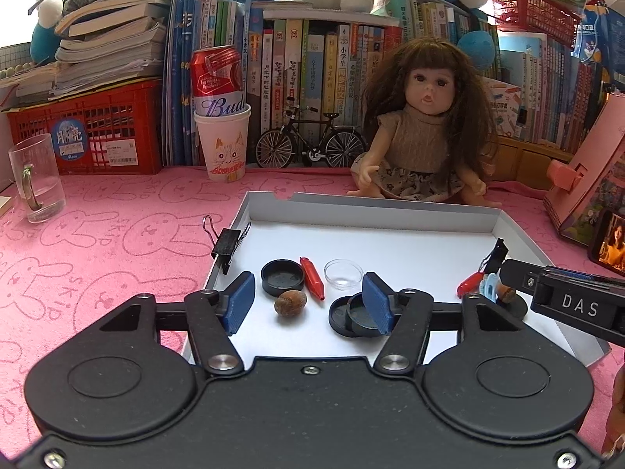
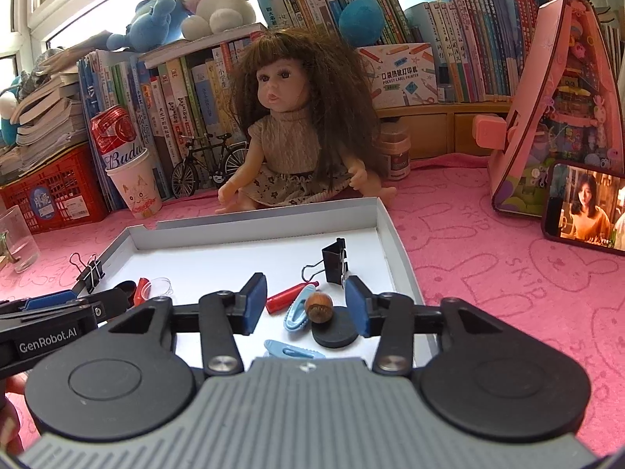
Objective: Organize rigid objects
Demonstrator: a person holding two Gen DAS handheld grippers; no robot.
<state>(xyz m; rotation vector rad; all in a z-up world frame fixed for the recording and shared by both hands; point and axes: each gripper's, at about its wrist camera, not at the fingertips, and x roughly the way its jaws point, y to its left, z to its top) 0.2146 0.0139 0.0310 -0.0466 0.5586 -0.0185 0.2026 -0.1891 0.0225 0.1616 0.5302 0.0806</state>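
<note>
A shallow white box lid (image 1: 273, 207) (image 2: 386, 226) lies on the pink cloth with small objects in it. In the left wrist view my left gripper (image 1: 308, 305) is open over a brown nut (image 1: 290, 303), with a black round lid (image 1: 282, 276), a red peg (image 1: 312, 278), a clear dish (image 1: 343, 272) and two stacked black discs (image 1: 353, 316) around it. In the right wrist view my right gripper (image 2: 306, 308) is open around a second nut (image 2: 318, 306) resting on a black disc (image 2: 336, 330), beside a light blue clip (image 2: 297, 310), a red peg (image 2: 291, 295) and a black binder clip (image 2: 334, 260).
A doll (image 1: 422, 133) sits behind the box. A binder clip (image 1: 228, 242) grips the box's left rim. A paper cup with a red can (image 1: 222, 133), a glass mug (image 1: 35, 179), a red crate (image 1: 90, 133), a phone (image 2: 586, 207), a pink toy house (image 2: 554, 105) and books surround it.
</note>
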